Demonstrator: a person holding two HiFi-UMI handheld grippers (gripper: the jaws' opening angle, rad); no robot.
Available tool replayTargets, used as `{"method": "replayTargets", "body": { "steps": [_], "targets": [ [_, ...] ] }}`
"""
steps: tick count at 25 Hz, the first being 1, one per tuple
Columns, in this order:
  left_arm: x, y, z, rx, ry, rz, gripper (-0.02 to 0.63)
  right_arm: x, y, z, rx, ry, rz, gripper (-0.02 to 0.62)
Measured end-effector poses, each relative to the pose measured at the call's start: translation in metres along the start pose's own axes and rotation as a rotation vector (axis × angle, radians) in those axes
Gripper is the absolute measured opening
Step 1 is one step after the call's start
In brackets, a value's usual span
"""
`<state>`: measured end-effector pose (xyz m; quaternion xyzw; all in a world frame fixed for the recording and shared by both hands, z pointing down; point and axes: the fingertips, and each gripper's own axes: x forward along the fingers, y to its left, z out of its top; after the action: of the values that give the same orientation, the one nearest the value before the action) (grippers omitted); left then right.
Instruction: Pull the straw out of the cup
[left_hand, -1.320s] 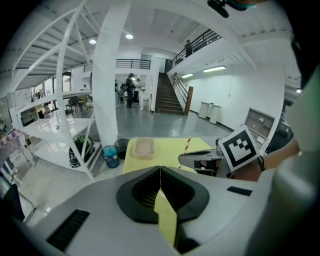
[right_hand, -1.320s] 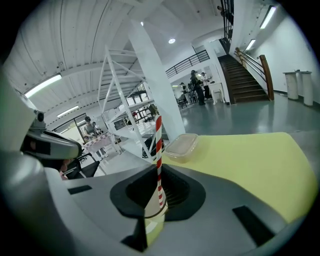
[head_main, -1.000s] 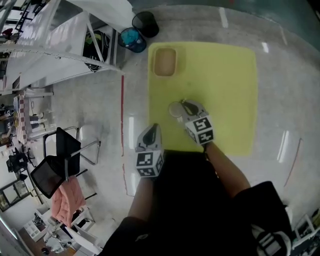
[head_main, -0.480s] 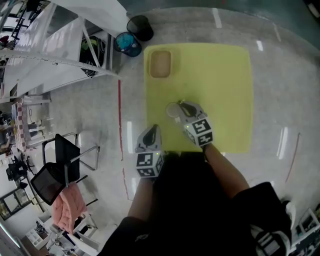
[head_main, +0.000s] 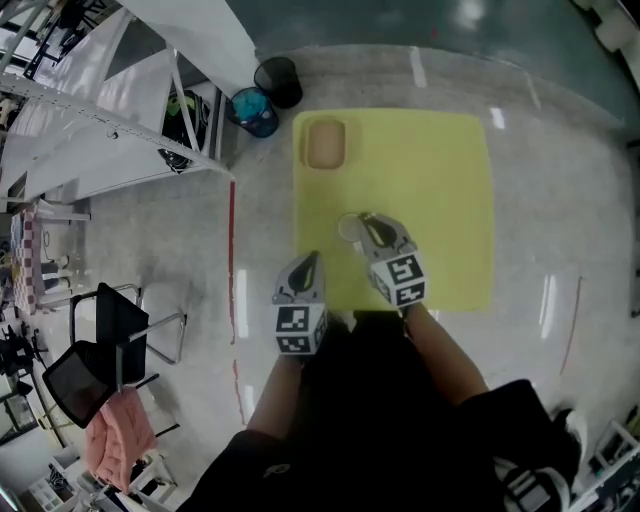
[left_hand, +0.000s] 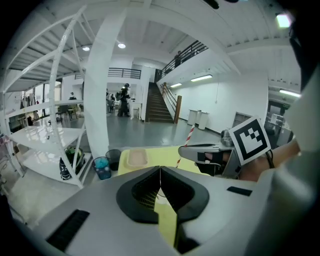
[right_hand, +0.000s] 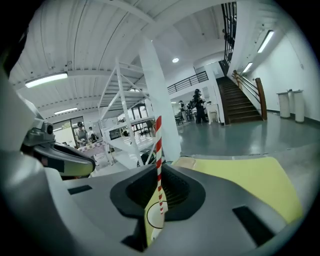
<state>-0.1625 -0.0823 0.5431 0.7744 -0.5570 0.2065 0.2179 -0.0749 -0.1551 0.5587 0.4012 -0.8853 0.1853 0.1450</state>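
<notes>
Floor, head view: pale and glossy, with a yellow mat (head_main: 440, 180) on it and a white rack (head_main: 120, 120) at left.
Mat, head view: tan tray (head_main: 324, 143) in its far left corner; cup (head_main: 349, 227) nearer the person.
Bins, head view: black bin (head_main: 277, 80) and blue bin (head_main: 252, 110) just off the mat's far left corner.
Right gripper (head_main: 368, 222), head view: tip over the cup's right rim.
Left gripper (head_main: 308, 260), head view: over the mat's near left part, apart from the cup.
Jaws, left gripper view: pressed together, nothing between them.
Beyond, left gripper view: right gripper with the red-and-white straw (left_hand: 189, 136) rising from its tip; tray and bins farther off.
Jaws, right gripper view: closed on the straw, which stands upright between them.
Cup, right gripper view: round rim shows below through the gap, the straw's lower end within its outline; whether the end is inside the cup cannot be told.
</notes>
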Motion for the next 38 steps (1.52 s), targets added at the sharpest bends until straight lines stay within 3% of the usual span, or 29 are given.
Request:
{"method": "replayTargets", "body": {
  "steps": [13,24,27,32,38],
  "targets": [
    [-0.05,0.012,0.039,0.045,-0.192,-0.062,0.044,-0.064,0.05,0.065,-0.135,-0.125,-0.14,0.035],
    [-0.122,0.021,0.078,0.106,-0.399,-0.107,0.044,-0.13,0.104,0.093,-0.134,-0.204,-0.285,0.035],
    [-0.133,0.011,0.078,0.13,-0.415,-0.136,0.044,-0.146,0.113,0.092,-0.128,-0.213,-0.32,0.035],
    [-0.142,0.006,0.08,0.118,-0.417,-0.143,0.044,-0.164,0.128,0.109,-0.167,-0.301,-0.306,0.035],
    [-0.143,0.009,0.094,0.126,-0.43,-0.128,0.044,-0.169,0.126,0.12,-0.18,-0.259,-0.308,0.035]
  ]
}}
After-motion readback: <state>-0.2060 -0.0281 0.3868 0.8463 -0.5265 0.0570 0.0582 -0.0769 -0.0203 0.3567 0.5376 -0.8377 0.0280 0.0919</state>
